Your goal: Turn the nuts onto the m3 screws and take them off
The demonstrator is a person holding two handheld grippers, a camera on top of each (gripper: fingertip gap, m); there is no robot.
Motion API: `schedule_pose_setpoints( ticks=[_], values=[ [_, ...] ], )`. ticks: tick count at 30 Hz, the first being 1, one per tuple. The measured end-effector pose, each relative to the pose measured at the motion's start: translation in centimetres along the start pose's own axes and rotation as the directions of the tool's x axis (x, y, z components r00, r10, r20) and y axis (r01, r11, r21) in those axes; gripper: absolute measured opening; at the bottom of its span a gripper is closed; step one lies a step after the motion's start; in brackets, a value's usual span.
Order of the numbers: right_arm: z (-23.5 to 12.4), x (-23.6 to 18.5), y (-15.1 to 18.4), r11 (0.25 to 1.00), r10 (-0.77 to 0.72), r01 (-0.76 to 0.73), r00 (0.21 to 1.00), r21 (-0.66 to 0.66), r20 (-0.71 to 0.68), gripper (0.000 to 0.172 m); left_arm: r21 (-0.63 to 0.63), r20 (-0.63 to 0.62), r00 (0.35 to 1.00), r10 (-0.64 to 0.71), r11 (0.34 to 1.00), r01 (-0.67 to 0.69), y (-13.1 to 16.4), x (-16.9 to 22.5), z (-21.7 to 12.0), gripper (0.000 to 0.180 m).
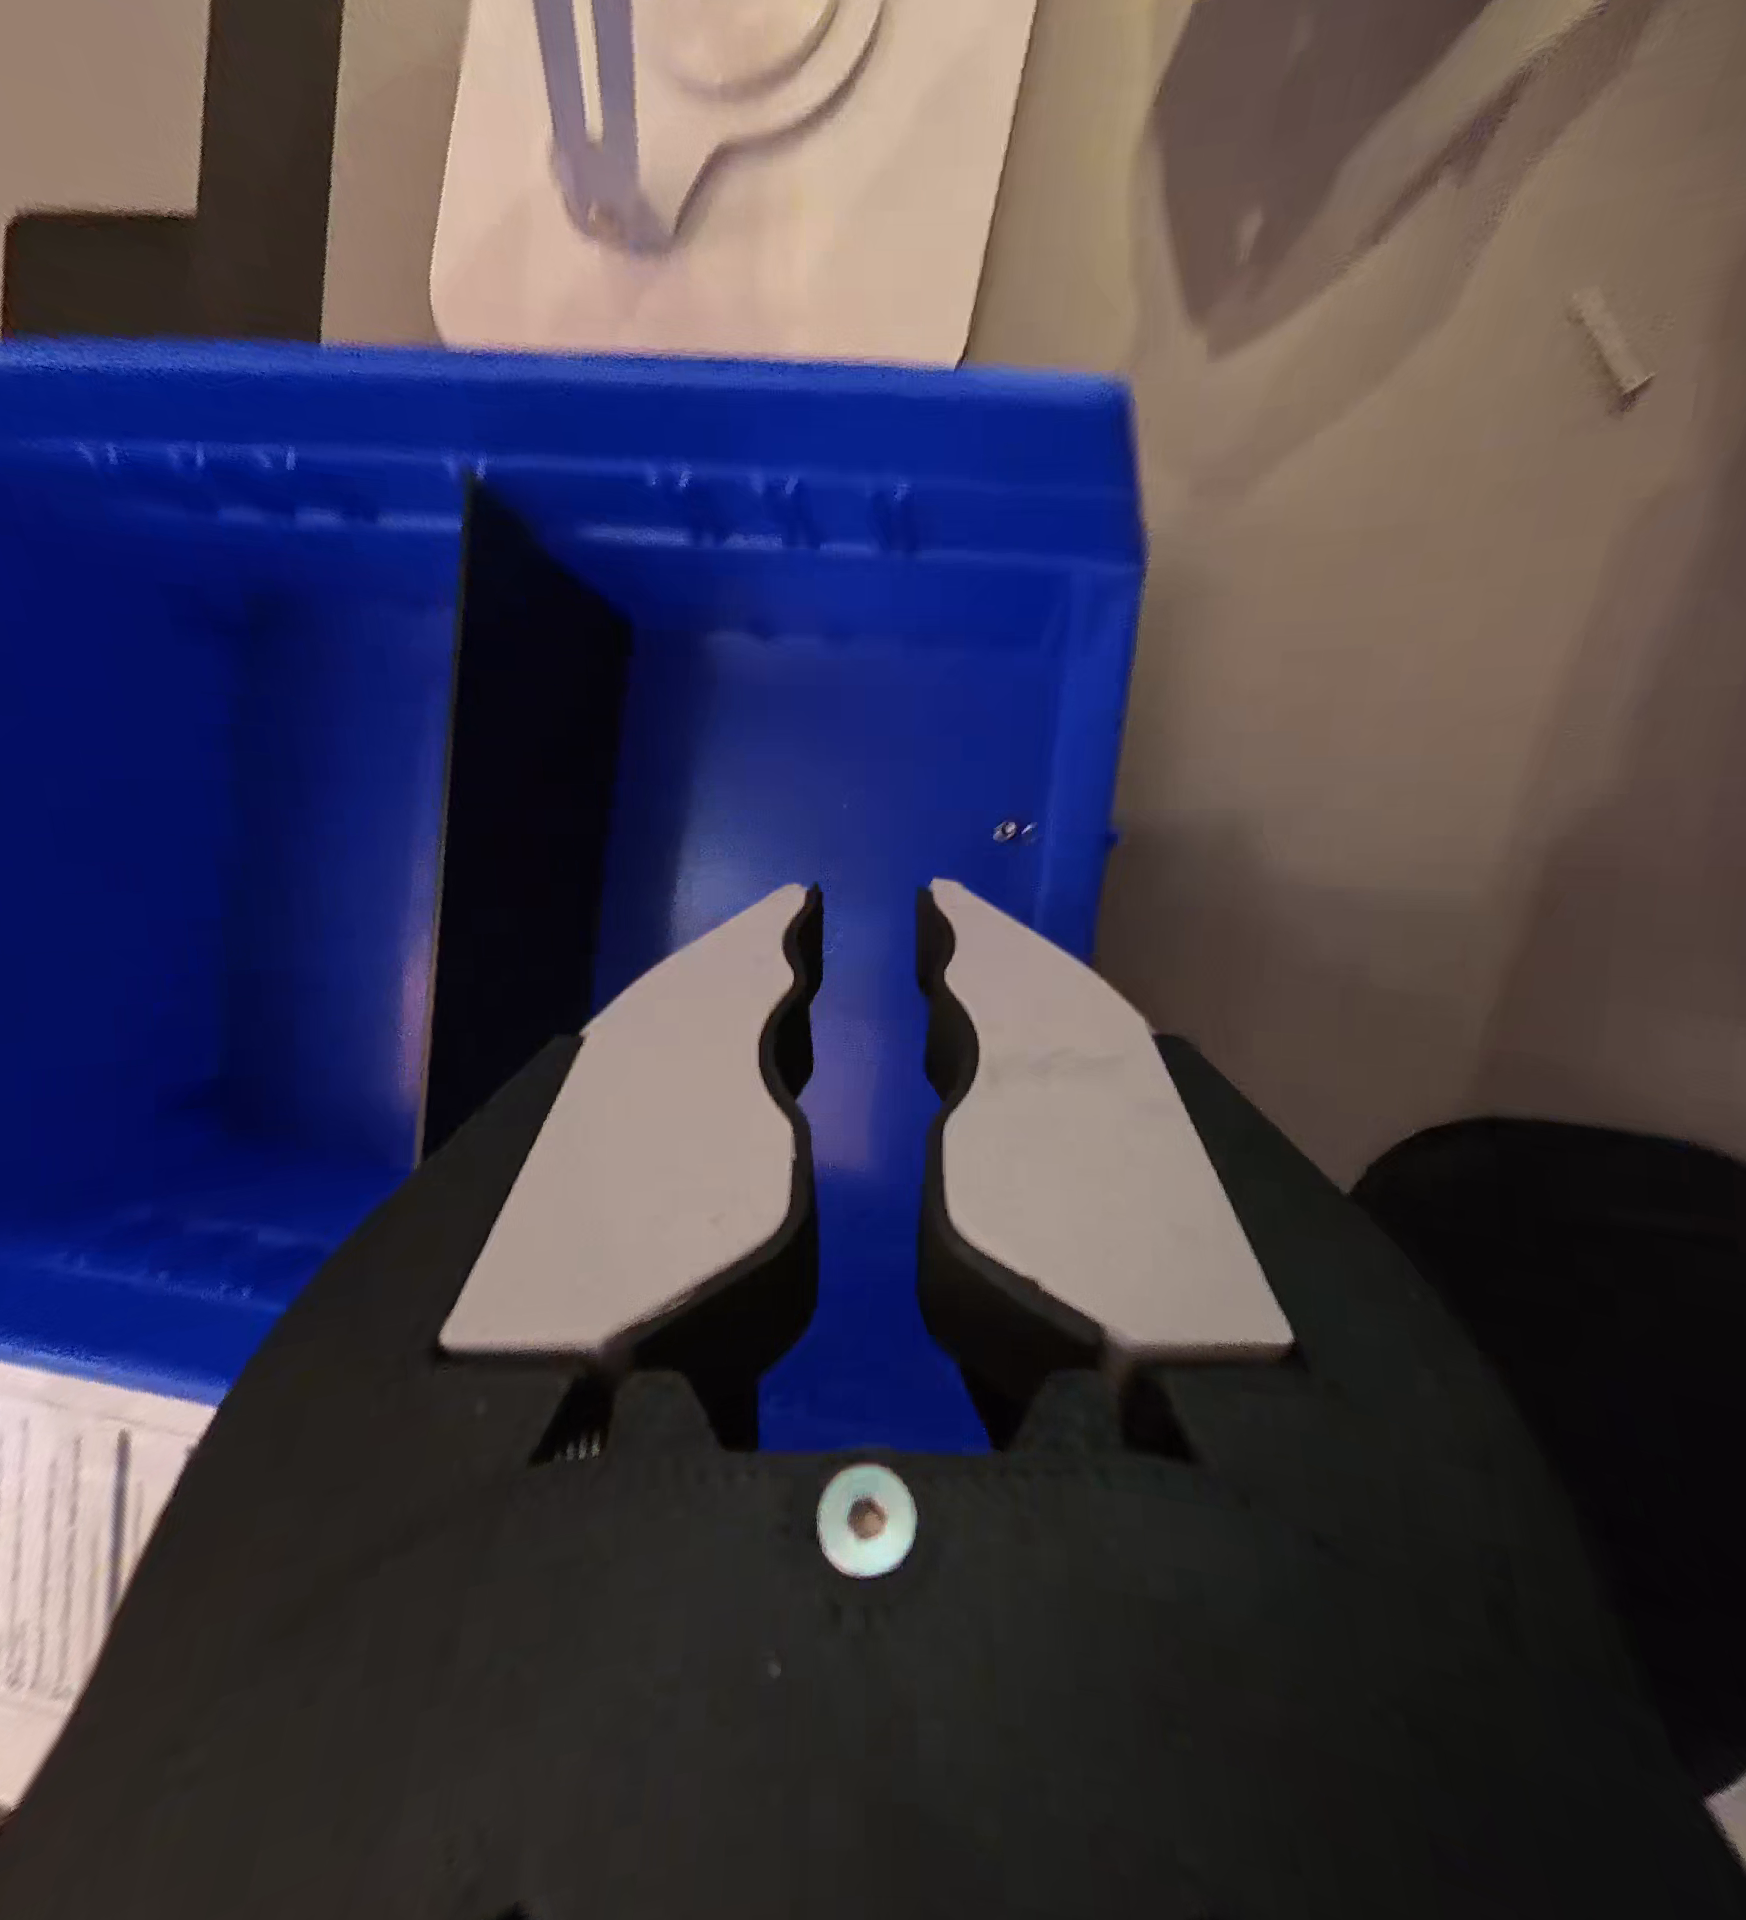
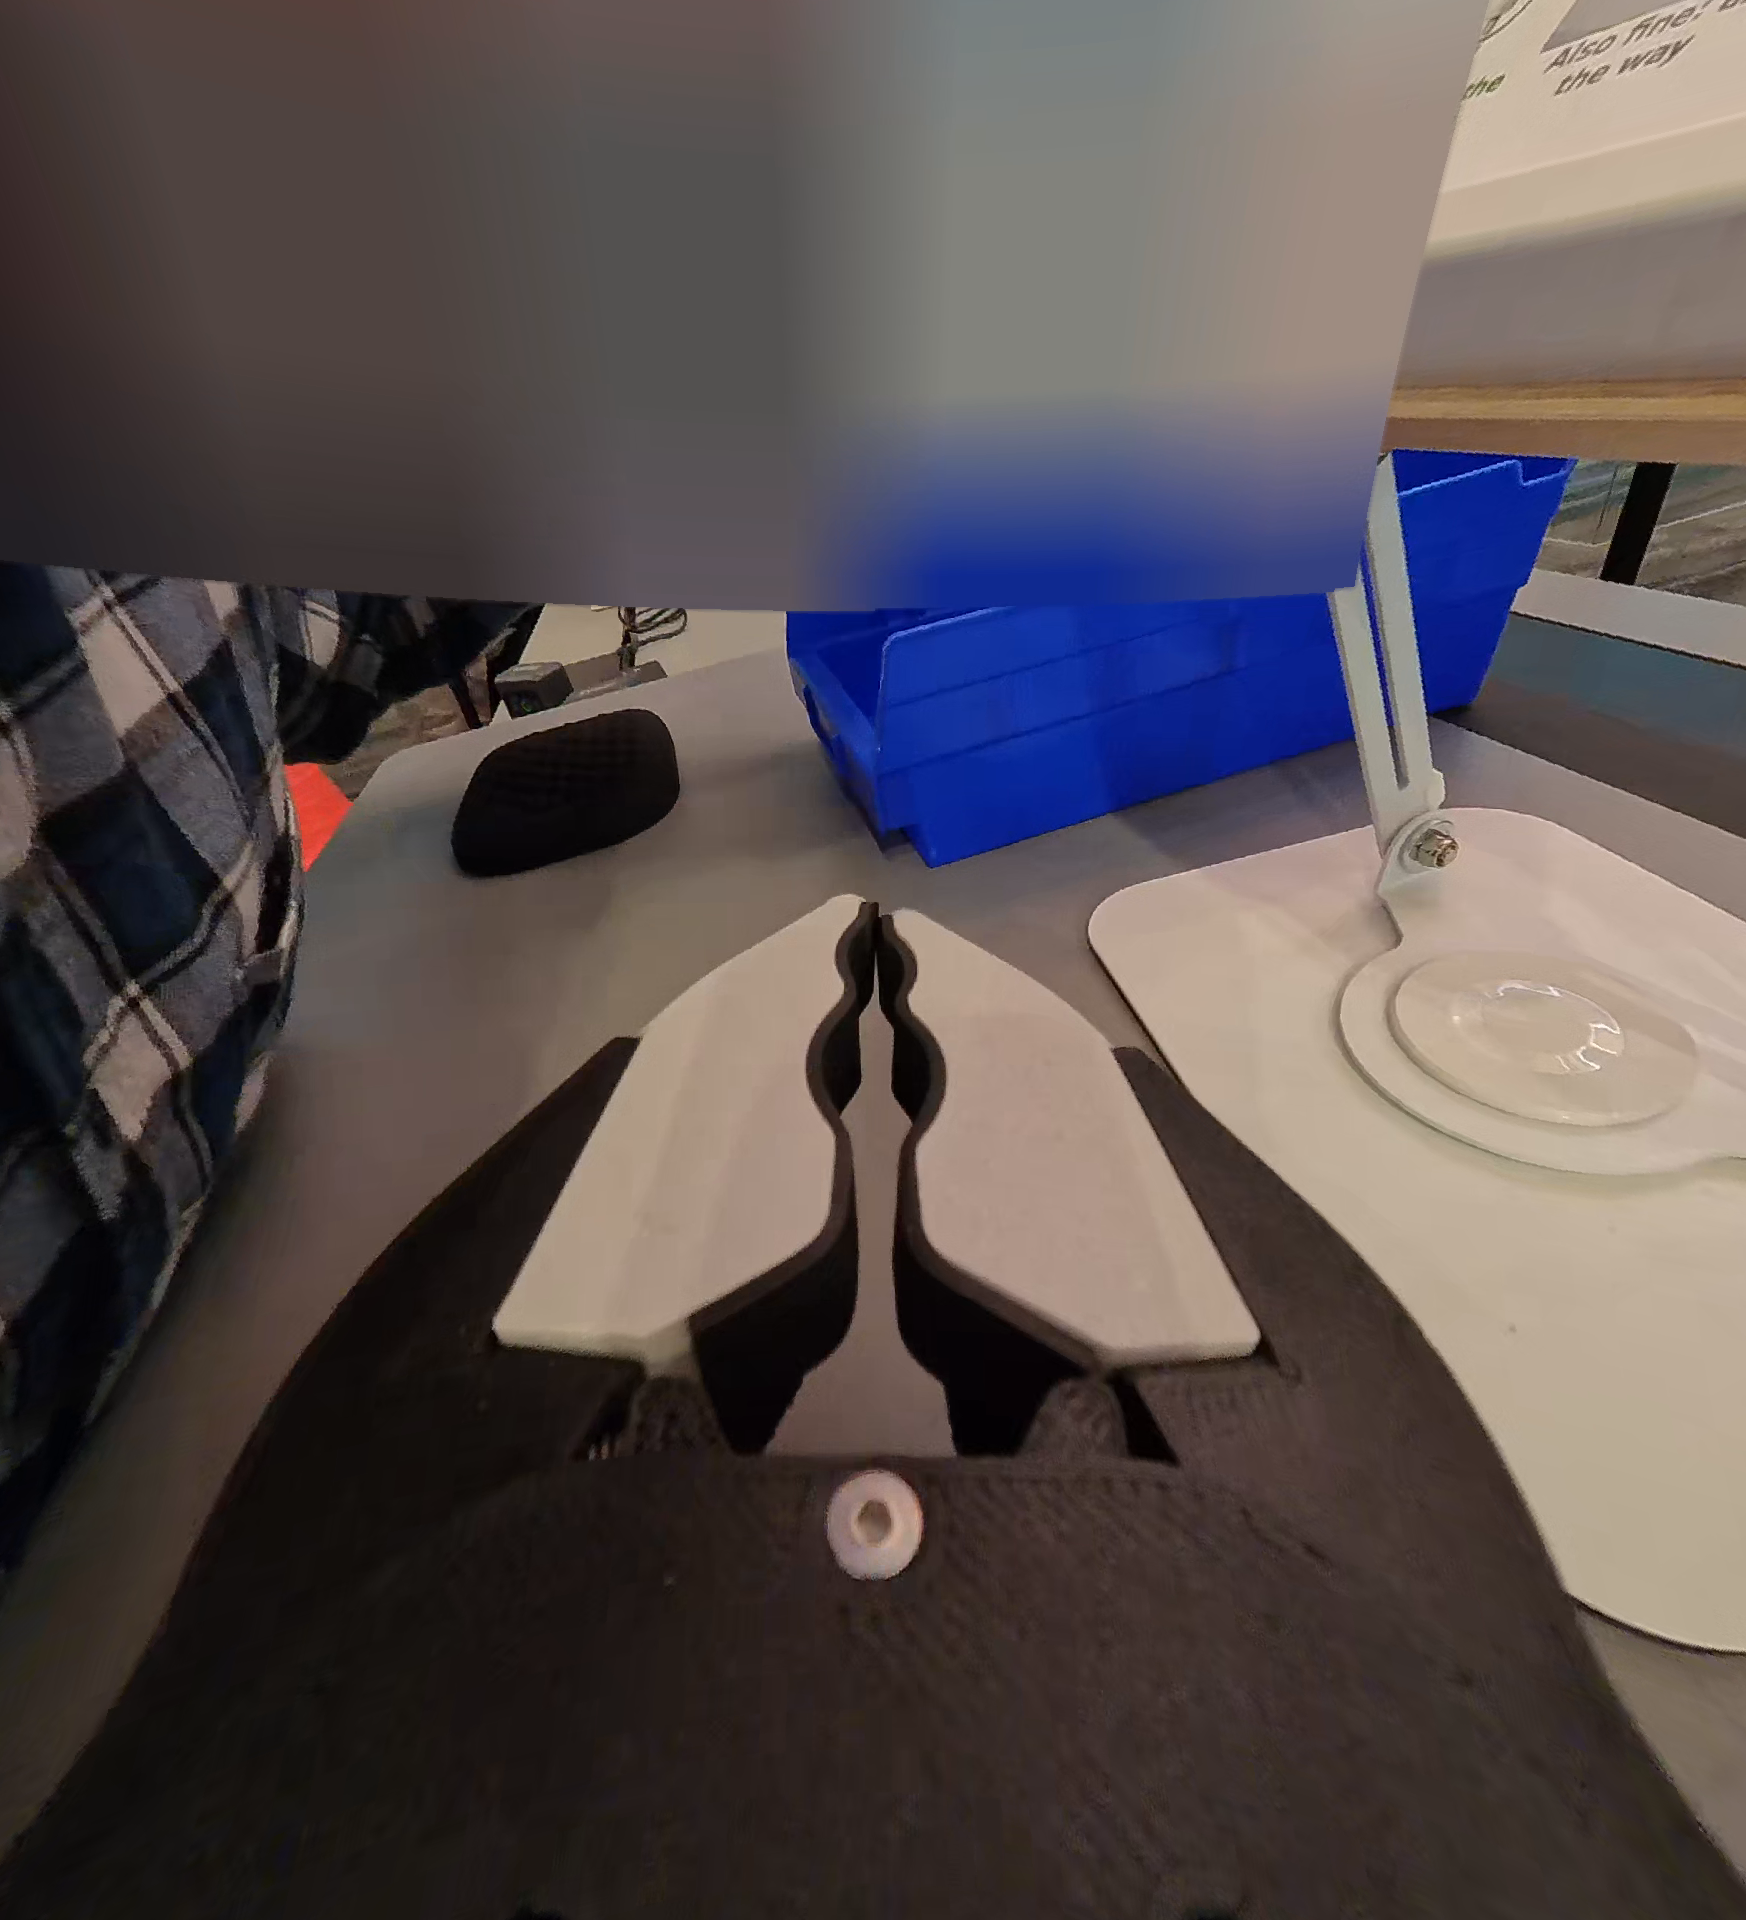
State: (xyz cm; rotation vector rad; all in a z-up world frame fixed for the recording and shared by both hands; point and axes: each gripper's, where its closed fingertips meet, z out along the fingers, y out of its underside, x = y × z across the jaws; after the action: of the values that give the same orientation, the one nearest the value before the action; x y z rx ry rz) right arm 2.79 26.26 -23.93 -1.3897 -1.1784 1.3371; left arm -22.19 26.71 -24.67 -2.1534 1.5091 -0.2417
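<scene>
Biggest thing in front of you is the grey tabletop [image 2: 723,873], and on it sits the blue plastic storage bin [image 1: 848,436] with a dark divider panel [image 1: 536,790] splitting it into two compartments. Your left gripper [image 1: 869,894] hangs right over the right-hand compartment, its jaws a little apart with only the blue floor of the bin showing between them — nothing in its grasp. A tiny shiny bit [image 1: 1006,831] lies on the bin floor near the right wall, too small to tell what it is.

Next down in size, the flat white plate-shaped stand base [image 2: 1471,1299] with a round clear disc [image 2: 1534,1039] set into it and a slotted white arm [image 2: 1388,675] bolted to it and rising past the bin. It sits just right of your right gripper [image 2: 877,914], which is held low over bare tabletop, jaws pressed together on nothing.

Then there's the black textured oval pad [image 2: 568,790], left of the bin from the right wrist view and well apart from the right fingertips. A plaid shirt [image 2: 90,935] fills the left edge of that view.
</scene>
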Motion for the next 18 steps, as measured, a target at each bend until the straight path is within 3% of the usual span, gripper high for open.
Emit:
schedule_pose_setpoints(
  ticks=[8,12,18],
  values=[
    [-0.3,0.1,-0.3,1.000,0.016,-0.016,1.000,0.023,0.002,0.000,-0.185,-0.236,0.968,0.088,0.974,-0.134,1.6,0.4,5.8,0.017],
    [-0.3,0.1,-0.3,1.000,0.018,-0.018,1.000,0.024,0.004,0.000,-0.226,-0.361,0.926,0.112,0.953,-0.204,2.6,1.6,7.9,0.030],
    [-0.4,0.2,-0.4,0.999,0.027,-0.027,1.000,0.033,0.003,0.000,-0.217,-0.376,0.922,0.097,0.958,-0.189,2.5,1.1,9.4,0.056]
  ],
)
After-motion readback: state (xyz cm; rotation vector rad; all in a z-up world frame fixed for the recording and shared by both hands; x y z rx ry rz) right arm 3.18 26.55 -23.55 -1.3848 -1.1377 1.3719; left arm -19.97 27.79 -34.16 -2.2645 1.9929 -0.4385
